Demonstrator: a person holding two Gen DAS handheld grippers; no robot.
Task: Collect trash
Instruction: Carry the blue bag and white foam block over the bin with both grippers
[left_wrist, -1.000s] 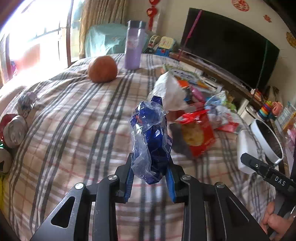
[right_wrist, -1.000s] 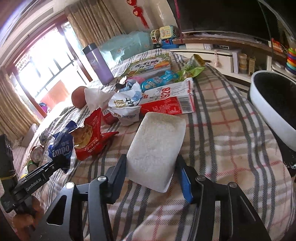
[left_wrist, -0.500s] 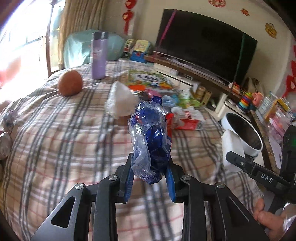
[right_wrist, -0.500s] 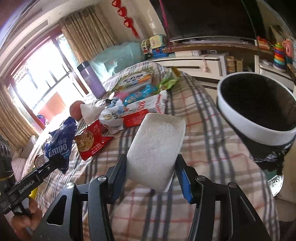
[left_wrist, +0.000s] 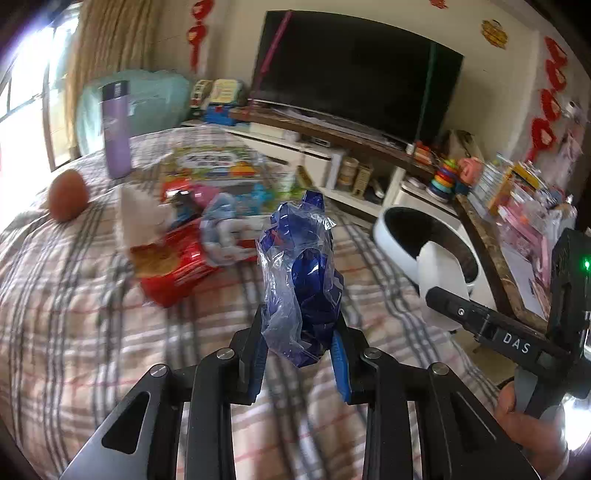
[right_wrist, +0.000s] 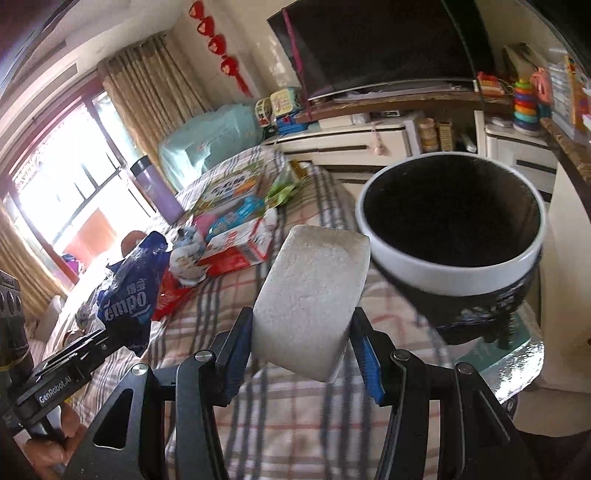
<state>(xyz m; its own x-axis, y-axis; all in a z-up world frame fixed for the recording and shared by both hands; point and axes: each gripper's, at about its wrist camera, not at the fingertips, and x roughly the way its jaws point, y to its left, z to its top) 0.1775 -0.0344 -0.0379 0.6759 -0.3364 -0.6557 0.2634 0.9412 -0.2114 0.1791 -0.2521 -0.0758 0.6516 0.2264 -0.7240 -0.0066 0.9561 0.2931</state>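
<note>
Trash in hand: a crumpled blue wrapper (left_wrist: 301, 280) and a white foam block (right_wrist: 310, 295), both lifted clear of the bed.
Left claw (left_wrist: 299, 354): pinching the blue wrapper near its lower end, so the loose plastic stands up above the fingers instead of dragging over the plaid bedspread (left_wrist: 74, 332).
Right claw (right_wrist: 301, 347): pressed on the two flat sides of the foam block, a hold that looks chosen to keep the light block from twisting.
Bin (right_wrist: 450, 229): a white-rimmed, dark-lined bin just off the bed's edge; in the right wrist view the foam block's top corner sits just beside its rim, probably lined up for a drop.
Trash left on bed: a red snack bag (left_wrist: 177, 266), a red-and-white carton (right_wrist: 236, 247) and other packets lie bunched mid-bed, well apart from the bin.
Likely not trash: a purple bottle (left_wrist: 117, 129) and a brown round fruit (left_wrist: 68, 190) stand apart from the pile.
Stage: judged mid-task, two pieces carried, more to fetch.
</note>
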